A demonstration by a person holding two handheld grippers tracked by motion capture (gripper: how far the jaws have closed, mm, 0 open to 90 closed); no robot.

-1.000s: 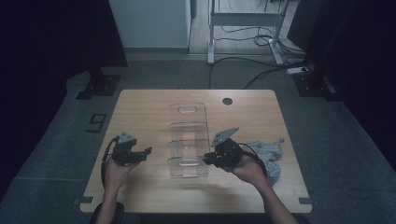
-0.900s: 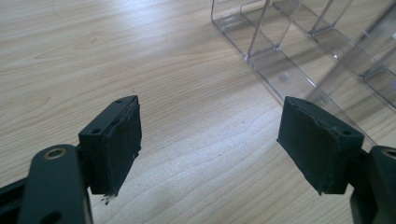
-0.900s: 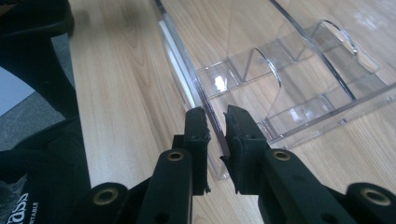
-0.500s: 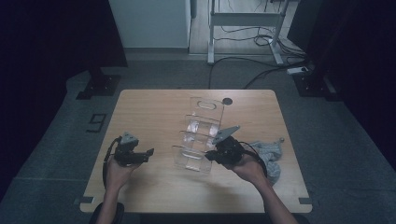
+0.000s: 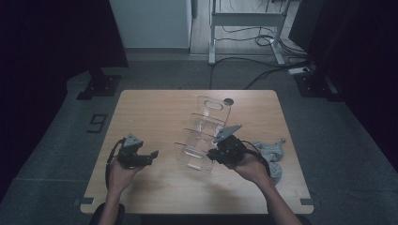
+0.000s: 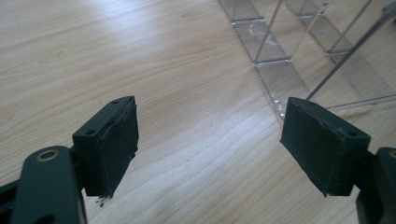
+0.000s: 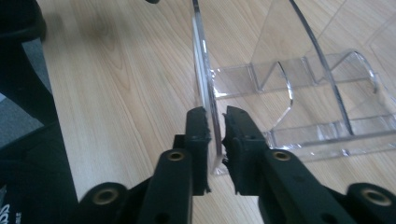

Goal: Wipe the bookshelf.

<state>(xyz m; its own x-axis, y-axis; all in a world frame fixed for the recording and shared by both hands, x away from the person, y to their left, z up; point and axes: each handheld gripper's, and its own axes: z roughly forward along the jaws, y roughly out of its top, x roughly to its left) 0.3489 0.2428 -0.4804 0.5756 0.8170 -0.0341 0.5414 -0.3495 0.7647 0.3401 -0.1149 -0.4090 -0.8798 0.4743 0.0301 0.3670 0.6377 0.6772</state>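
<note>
Tilting the clear acrylic organizer [image 5: 202,136] upright: right gripper [image 7: 215,122] clamped on its wall, left gripper [image 6: 210,140] gaping empty, standing it remains

In the high view, the clear acrylic rack [image 5: 204,136] half vanishes against the wooden table [image 5: 155,112]; its compartment walls are hard to trace. The right gripper [image 5: 220,153] covers the rack's near corner. A grey cloth [image 5: 273,152] lies partly behind the right hand [image 5: 253,168]. A small dark round object [image 5: 228,101] near the far edge is too small to identify. Both forearms are cut off by the bottom edge. In the left gripper view, the rack [image 6: 308,51] runs off the top and right edges.
</note>
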